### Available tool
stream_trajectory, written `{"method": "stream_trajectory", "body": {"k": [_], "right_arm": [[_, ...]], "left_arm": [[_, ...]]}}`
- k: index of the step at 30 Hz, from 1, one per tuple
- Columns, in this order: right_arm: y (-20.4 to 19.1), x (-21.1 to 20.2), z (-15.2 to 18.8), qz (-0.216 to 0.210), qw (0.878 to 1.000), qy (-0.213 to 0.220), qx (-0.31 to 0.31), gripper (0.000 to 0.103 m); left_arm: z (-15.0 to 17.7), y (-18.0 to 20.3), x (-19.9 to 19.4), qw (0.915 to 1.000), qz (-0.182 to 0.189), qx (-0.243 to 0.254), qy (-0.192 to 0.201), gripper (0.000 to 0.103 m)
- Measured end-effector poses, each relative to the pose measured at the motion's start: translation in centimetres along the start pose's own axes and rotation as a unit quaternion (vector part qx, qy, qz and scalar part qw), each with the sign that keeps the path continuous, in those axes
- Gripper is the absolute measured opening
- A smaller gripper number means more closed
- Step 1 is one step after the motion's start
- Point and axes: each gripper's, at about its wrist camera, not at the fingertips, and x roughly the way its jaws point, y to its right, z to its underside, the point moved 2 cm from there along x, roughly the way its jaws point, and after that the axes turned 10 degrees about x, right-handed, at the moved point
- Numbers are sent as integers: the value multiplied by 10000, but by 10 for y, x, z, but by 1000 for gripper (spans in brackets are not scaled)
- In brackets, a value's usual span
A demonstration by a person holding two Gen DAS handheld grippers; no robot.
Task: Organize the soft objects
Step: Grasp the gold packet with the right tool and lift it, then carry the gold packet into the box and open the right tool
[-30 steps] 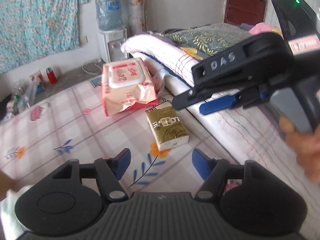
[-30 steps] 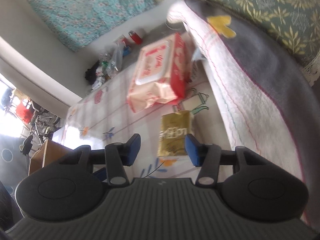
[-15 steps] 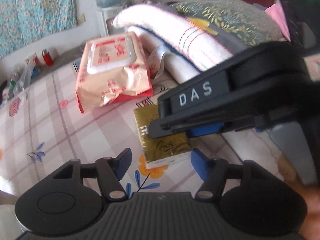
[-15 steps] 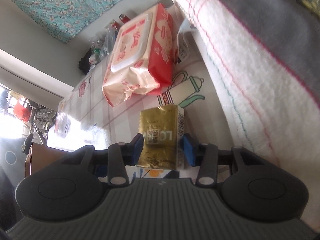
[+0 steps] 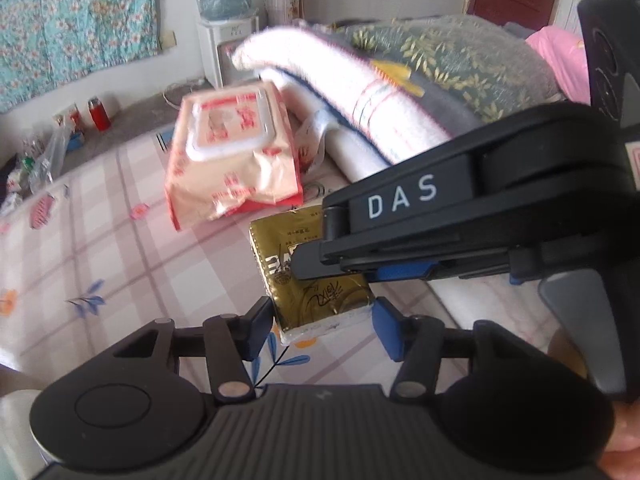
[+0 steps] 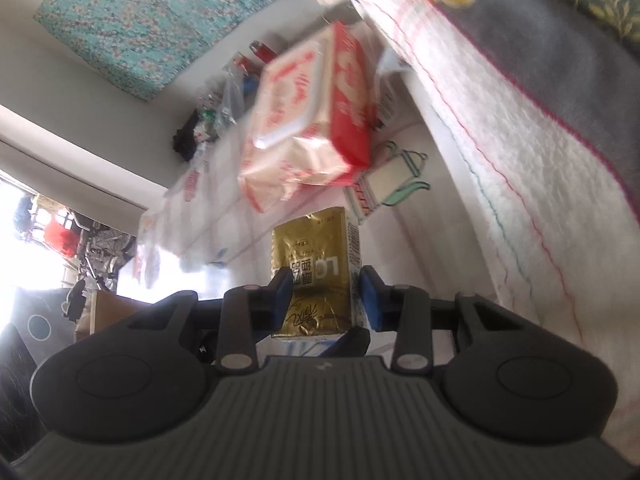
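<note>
Ahead of the right gripper (image 6: 326, 294), the wet-wipes pack (image 6: 304, 120) blocks; folded blankets (image 6: 500, 132) wall its right; bare tablecloth (image 5: 80, 248) lies left.

One gold tissue pack (image 5: 316, 280), one wipes pack (image 5: 232, 152), two tools.

Left wrist view: right claw (image 5: 352, 276) crosses in front of the gold tissue pack (image 5: 316, 300) and hides its upper right part; print there unreadable. Whether the left claw's (image 5: 324, 326) pads touch the pack: cannot tell.

Hand (image 5: 624, 456) cut off at the lower right edge.

Wet-wipe pack (image 5: 232, 152) blurred, label illegible. Small items (image 5: 44, 152) at the far left too small and blurred to identify.

Right wrist view: wet-wipe pack (image 6: 308, 120) motion-blurred. Folded blankets (image 6: 520, 140) run off the right edge. Bright window area (image 6: 48, 240) washed out.
</note>
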Motion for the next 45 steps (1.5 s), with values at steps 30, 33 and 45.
{"method": "stream_trajectory", "body": {"k": [30, 33, 45], "right_arm": [[-276, -19, 272, -1372, 9534, -1652, -2118, 40], [-302, 8, 312, -1266, 9399, -2151, -2328, 40], [-324, 64, 390, -278, 8953, -3107, -3180, 41]], "left_arm": [[221, -156, -282, 9760, -1111, -1677, 835, 56], [256, -183, -289, 9692, -1037, -2142, 628, 56], [348, -216, -275, 9479, -280, -3168, 193, 56]]}}
